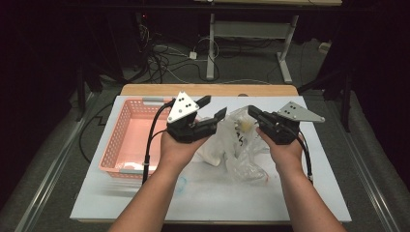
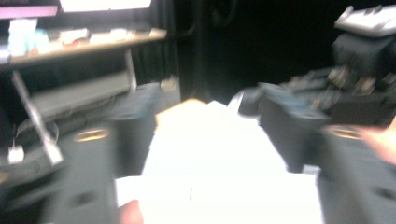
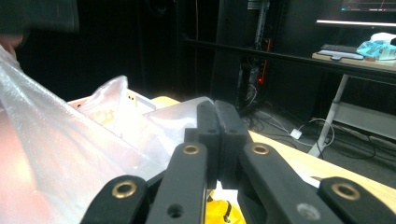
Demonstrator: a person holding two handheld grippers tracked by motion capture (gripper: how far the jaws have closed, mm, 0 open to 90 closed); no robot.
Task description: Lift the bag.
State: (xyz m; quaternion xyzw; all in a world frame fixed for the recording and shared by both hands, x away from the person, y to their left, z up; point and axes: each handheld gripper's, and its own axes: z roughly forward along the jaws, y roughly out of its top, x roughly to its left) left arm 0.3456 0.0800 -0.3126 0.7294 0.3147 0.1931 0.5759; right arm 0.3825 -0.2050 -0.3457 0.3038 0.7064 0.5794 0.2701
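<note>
High view: left gripper (image 1: 214, 108) with jaws apart beside clear plastic bag (image 1: 241, 145) on desk (image 1: 203, 193); right gripper (image 1: 252, 111) with jaws pressed together on bag's edge, pink basket (image 1: 123, 140) at left.

I work in what looks like a lab or recording room, not a home. My table (image 1: 145, 198) is a white board on a wooden top, ringed by black curtains. At twelve o'clock, on the grey carpet, cables (image 1: 162, 60) tangle around the white legs of an adjustable desk (image 1: 211, 48). From my right gripper's camera, at two o'clock, a desk carries a keyboard (image 3: 339, 51) under a lit monitor (image 3: 369, 11), with an equipment rack (image 3: 257, 42) glowing red behind.
</note>
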